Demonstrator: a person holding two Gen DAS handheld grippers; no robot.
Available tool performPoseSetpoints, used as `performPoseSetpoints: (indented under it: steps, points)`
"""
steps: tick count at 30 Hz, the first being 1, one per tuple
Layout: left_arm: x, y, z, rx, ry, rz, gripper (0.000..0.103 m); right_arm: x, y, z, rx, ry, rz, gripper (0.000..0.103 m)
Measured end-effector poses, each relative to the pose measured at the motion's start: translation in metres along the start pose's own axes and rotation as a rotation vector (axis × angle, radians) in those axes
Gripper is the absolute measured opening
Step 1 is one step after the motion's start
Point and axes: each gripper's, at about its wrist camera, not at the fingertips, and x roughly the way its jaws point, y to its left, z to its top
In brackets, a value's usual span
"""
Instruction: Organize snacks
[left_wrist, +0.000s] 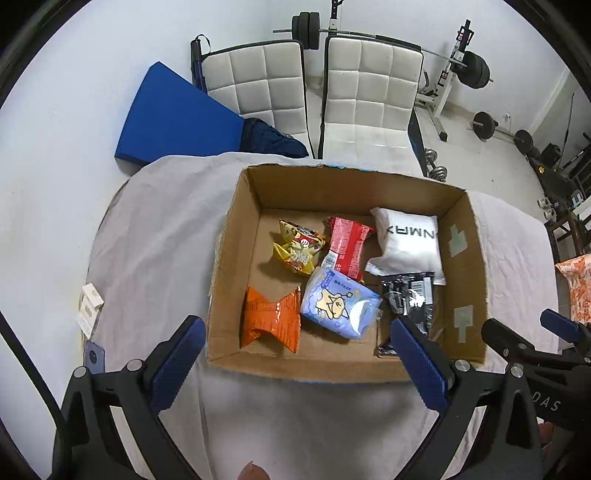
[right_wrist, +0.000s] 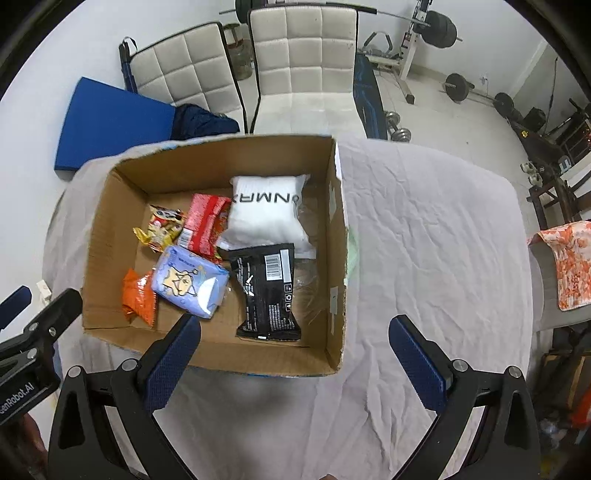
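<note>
An open cardboard box (left_wrist: 229, 258) (right_wrist: 336, 266) stands on a table under a grey cloth. Inside lie several snack packs: an orange one (left_wrist: 271, 319) (right_wrist: 138, 295), a light blue one (left_wrist: 338, 304) (right_wrist: 188, 280), a yellow one (left_wrist: 299, 247) (right_wrist: 160, 227), a red one (left_wrist: 347, 245) (right_wrist: 205, 223), a white one (left_wrist: 408, 238) (right_wrist: 267, 214) and a black one (left_wrist: 410, 299) (right_wrist: 267, 291). My left gripper (left_wrist: 297, 349) hovers open over the box's near wall, holding nothing. My right gripper (right_wrist: 295, 341) is open and empty above the box's near right corner.
Two white padded chairs (left_wrist: 369, 92) (right_wrist: 303, 59) stand behind the table, a blue mat (left_wrist: 177, 114) leans at the left. Small white cards (left_wrist: 88, 306) lie at the cloth's left edge. Bare cloth (right_wrist: 424, 240) spreads right of the box. Gym weights (left_wrist: 476, 70) sit at the back.
</note>
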Motion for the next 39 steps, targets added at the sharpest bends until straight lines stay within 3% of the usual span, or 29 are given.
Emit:
performPoseSetpoints:
  steps: [13,19,29,39]
  points:
    - [-0.13,-0.018,-0.037,0.01,-0.126,-0.059,0.103,-0.139,-0.027,-0.056,0.029,-0.147,0.061,0.103]
    - [-0.171,-0.02,-0.056,0.02,-0.141,-0.065,0.103,-0.193,-0.037,-0.081,0.028,-0.194,0.068,0.103]
    - [-0.224,-0.017,-0.068,0.029,-0.201,-0.047,0.103,-0.245,-0.038,-0.095,-0.005,-0.243,0.062,0.103]
    - [-0.232,-0.019,-0.07,0.025,-0.217,-0.048,0.103,-0.264,-0.041,-0.102,-0.015,-0.26,0.053,0.103]
